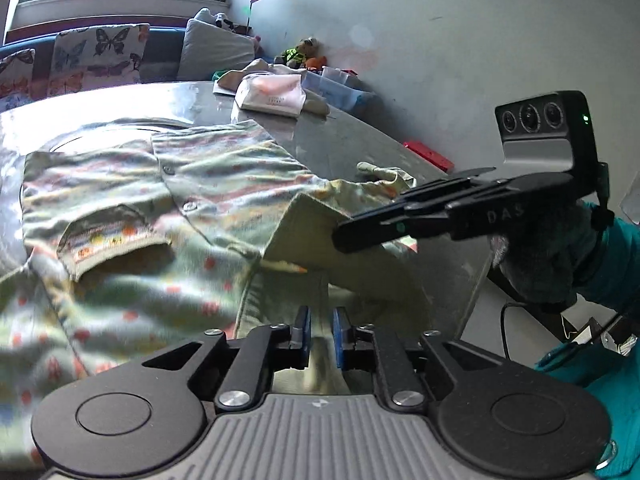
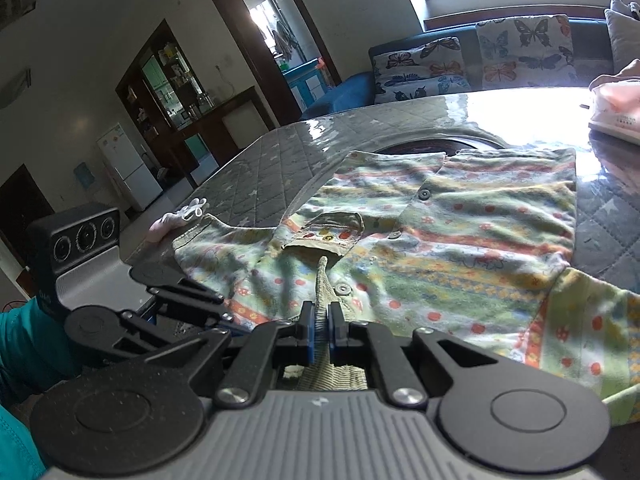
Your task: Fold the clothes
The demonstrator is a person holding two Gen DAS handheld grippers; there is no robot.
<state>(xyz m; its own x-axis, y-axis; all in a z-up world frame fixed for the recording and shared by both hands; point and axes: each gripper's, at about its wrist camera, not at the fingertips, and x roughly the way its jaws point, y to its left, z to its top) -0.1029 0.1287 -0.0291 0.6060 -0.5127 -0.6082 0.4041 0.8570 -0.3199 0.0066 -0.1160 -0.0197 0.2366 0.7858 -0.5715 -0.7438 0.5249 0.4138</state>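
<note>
A small green patterned shirt (image 1: 192, 184) with buttons and a chest pocket lies spread on the grey quilted table (image 1: 340, 136); it also shows in the right wrist view (image 2: 480, 224). My left gripper (image 1: 320, 320) is shut on the shirt's ribbed collar edge, lifting it. My right gripper (image 2: 320, 320) is shut on the ribbed collar too, right beside the left one; it appears from the side in the left wrist view (image 1: 360, 236). The left gripper shows at the lower left of the right wrist view (image 2: 192, 304).
A folded pink and white garment pile (image 1: 272, 96) sits at the table's far side, with plastic boxes (image 1: 340, 84) behind it. A red object (image 1: 428, 154) lies near the wall edge. A small pink sock (image 2: 176, 218) lies at the table's left edge. A sofa with butterfly cushions (image 2: 480, 56) stands beyond.
</note>
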